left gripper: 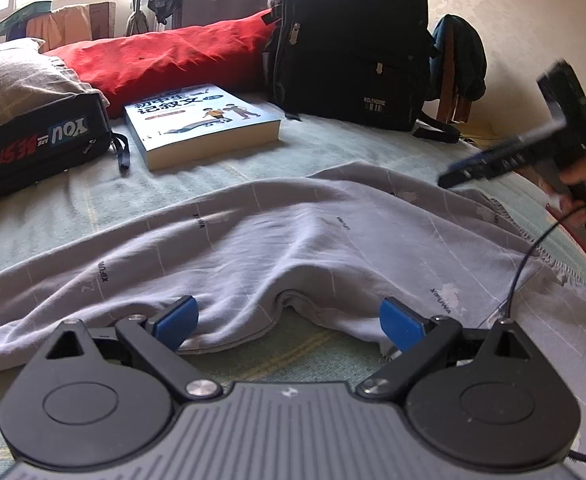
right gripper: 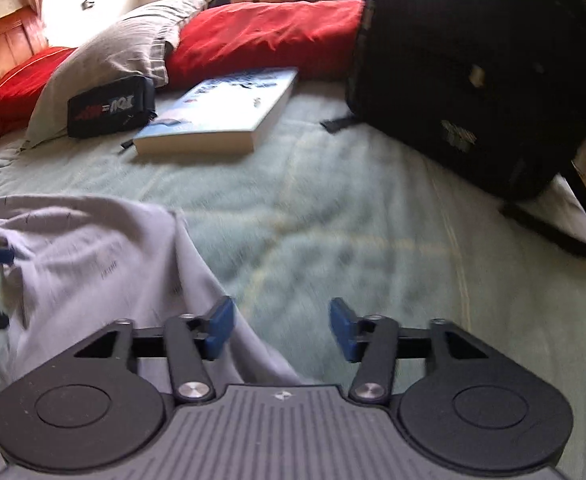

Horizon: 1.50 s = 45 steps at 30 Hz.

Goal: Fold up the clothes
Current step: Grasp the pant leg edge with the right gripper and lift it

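- Two grippers are over our bed, and one grey shirt lies spread on the green bedspread.
- Our left gripper has its blue pads wide apart. Nothing is pinched between them.
- The shirt's near edge lies right in front of those pads. A small fold of cloth humps up in the gap between them, but the pads do not press on it.
- Our right gripper is also open, with only bare bedspread between its pads. It holds nothing.
- From the right wrist view, the shirt lies to the left of the right gripper. One edge of it runs under the left pad.
- The shirt's long side runs across the bed from left to right, as the left wrist view shows it.
- We think the left gripper is the nearer one. It would only need to go a little forward to pinch the edge.
- We think the right gripper must swing back left to reach the cloth.
- A black backpack, a book and a black pouch sit farther back on the bed, well away from the shirt.
- Red pillows lie behind them.
- We judge the fold is not done yet, because the shirt is rumpled and mostly flat.
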Each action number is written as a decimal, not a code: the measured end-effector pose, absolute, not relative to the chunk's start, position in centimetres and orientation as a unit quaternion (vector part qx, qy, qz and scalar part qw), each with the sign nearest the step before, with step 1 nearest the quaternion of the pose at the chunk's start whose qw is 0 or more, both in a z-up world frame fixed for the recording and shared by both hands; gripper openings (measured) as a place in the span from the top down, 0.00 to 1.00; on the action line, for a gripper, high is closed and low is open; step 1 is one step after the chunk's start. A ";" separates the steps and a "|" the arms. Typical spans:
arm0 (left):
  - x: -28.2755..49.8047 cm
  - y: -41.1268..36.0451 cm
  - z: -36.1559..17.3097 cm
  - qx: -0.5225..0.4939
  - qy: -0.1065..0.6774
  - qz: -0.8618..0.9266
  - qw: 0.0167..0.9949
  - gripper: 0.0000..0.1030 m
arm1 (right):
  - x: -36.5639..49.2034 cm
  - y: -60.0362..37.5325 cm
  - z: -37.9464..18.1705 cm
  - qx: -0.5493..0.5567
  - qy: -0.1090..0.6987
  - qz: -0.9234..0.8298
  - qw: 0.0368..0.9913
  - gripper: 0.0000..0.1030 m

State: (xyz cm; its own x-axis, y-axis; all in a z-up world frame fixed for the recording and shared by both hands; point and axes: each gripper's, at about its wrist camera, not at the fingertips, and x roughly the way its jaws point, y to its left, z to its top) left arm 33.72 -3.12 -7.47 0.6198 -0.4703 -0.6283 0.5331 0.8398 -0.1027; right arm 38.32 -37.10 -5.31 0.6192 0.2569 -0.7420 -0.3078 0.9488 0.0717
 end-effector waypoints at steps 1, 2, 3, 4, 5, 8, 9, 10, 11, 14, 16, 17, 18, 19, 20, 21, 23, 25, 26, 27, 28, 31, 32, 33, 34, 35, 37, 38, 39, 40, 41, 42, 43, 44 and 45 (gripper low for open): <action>33.7 -3.2 -7.5 0.048 0.335 -0.279 0.899 0.06 | 37.9 -37.2 -5.8 -0.032 0.411 0.155 0.898 0.37; 33.7 -3.2 -7.5 0.049 0.336 -0.279 0.898 0.06 | 37.5 -37.3 -6.4 -0.033 0.415 0.153 0.896 0.37; 33.7 -3.2 -7.6 0.050 0.336 -0.279 0.898 0.06 | 37.1 -37.3 -6.8 -0.038 0.415 0.151 0.896 0.37; 33.7 -3.2 -7.6 0.050 0.337 -0.279 0.898 0.06 | 36.5 -36.9 -7.1 -0.051 0.406 0.149 0.900 0.37; 33.7 -3.2 -7.6 0.050 0.337 -0.278 0.898 0.06 | 35.9 -36.5 -7.3 -0.064 0.398 0.147 0.903 0.38; 33.8 -3.2 -7.7 0.051 0.338 -0.276 0.898 0.06 | 35.2 -35.5 -7.0 -0.085 0.390 0.149 0.905 0.74; 33.8 -3.2 -7.8 0.051 0.339 -0.276 0.898 0.06 | 35.4 -35.4 -6.7 -0.090 0.388 0.144 0.906 0.91; 33.7 -3.2 -7.7 0.052 0.338 -0.276 0.898 0.06 | 35.6 -35.3 -6.5 -0.094 0.385 0.140 0.907 0.91; 33.7 -3.2 -7.7 0.052 0.338 -0.276 0.898 0.06 | 35.8 -35.2 -6.2 -0.099 0.383 0.136 0.908 0.91; 33.6 -3.1 -7.6 0.051 0.336 -0.277 0.899 0.06 | 36.8 -36.0 -5.4 -0.092 0.378 0.113 0.914 0.91; 33.7 -3.1 -7.6 0.050 0.337 -0.278 0.898 0.06 | 38.0 -37.3 -5.1 -0.069 0.378 0.093 0.919 0.92; 33.7 -3.1 -7.6 0.050 0.337 -0.278 0.898 0.06 | 38.6 -37.8 -5.2 -0.060 0.381 0.092 0.918 0.92; 33.7 -3.1 -7.7 0.050 0.337 -0.278 0.898 0.06 | 39.1 -37.9 -5.5 -0.058 0.385 0.091 0.917 0.92; 33.7 -3.1 -7.7 0.051 0.338 -0.278 0.898 0.06 | 39.5 -37.9 -5.7 -0.057 0.389 0.089 0.915 0.92; 33.8 -3.1 -7.7 0.051 0.338 -0.278 0.898 0.06 | 39.8 -37.8 -6.0 -0.061 0.393 0.085 0.914 0.92; 33.7 -3.1 -7.7 0.051 0.337 -0.279 0.898 0.06 | 40.2 -37.8 -6.4 -0.060 0.397 0.081 0.912 0.92; 33.7 -3.1 -7.6 0.051 0.337 -0.280 0.898 0.06 | 40.6 -38.2 -6.8 -0.047 0.402 0.074 0.911 0.92; 33.7 -3.1 -7.6 0.050 0.336 -0.281 0.897 0.06 | 40.4 -38.9 -6.6 -0.016 0.399 0.068 0.914 0.87; 33.7 -3.0 -7.6 0.049 0.336 -0.282 0.897 0.06 | 40.1 -39.2 -6.3 -0.002 0.395 0.065 0.916 0.84; 33.6 -3.0 -7.5 0.049 0.336 -0.282 0.897 0.06 | 39.8 -39.6 -5.9 0.011 0.390 0.062 0.919 0.81; 33.6 -3.1 -7.5 0.049 0.336 -0.282 0.897 0.06 | 39.2 -39.9 -5.3 0.019 0.380 0.059 0.923 0.81; 33.6 -3.2 -7.5 0.049 0.335 -0.284 0.897 0.06 | 37.6 -40.7 -3.7 0.045 0.364 0.066 0.928 0.76; 33.6 -3.2 -7.5 0.051 0.335 -0.284 0.897 0.06 | 37.4 -40.8 -3.4 0.050 0.366 0.073 0.926 0.75; 33.5 -3.3 -7.6 0.052 0.336 -0.283 0.897 0.06 | 37.4 -40.6 -3.4 0.044 0.368 0.074 0.926 0.72; 33.5 -3.3 -7.6 0.053 0.336 -0.283 0.897 0.06 | 37.5 -40.3 -3.3 0.037 0.369 0.075 0.925 0.69; 33.5 -3.3 -7.6 0.054 0.336 -0.283 0.897 0.06 | 37.6 -40.1 -3.4 0.032 0.371 0.075 0.925 0.67; 33.5 -3.4 -7.6 0.055 0.335 -0.283 0.897 0.06 | 38.8 -39.4 -4.0 0.024 0.377 0.072 0.923 0.66; 33.5 -3.3 -7.6 0.054 0.336 -0.283 0.897 0.06 | 39.4 -39.0 -4.3 0.020 0.379 0.070 0.922 0.66; 33.5 -3.3 -7.6 0.054 0.336 -0.282 0.897 0.06 | 40.0 -38.7 -4.6 0.014 0.383 0.065 0.921 0.66; 33.6 -3.3 -7.7 0.054 0.337 -0.281 0.897 0.06 | 40.5 -38.5 -5.0 0.002 0.389 0.052 0.920 0.66; 33.6 -3.2 -7.7 0.054 0.337 -0.279 0.898 0.06 | 41.0 -38.4 -5.5 0.000 0.398 0.040 0.917 0.66; 33.6 -3.2 -7.7 0.054 0.337 -0.278 0.898 0.06 | 41.2 -38.6 -5.8 0.012 0.408 0.041 0.912 0.69; 33.6 -3.2 -7.7 0.053 0.337 -0.278 0.898 0.06 | 41.1 -38.7 -6.1 0.022 0.416 0.047 0.908 0.77; 33.6 -3.1 -7.6 0.052 0.337 -0.279 0.898 0.06 | 40.3 -38.4 -6.0 0.024 0.415 0.068 0.907 0.78; 33.6 -3.1 -7.6 0.051 0.337 -0.280 0.898 0.06 | 39.5 -38.2 -5.9 0.025 0.414 0.089 0.906 0.78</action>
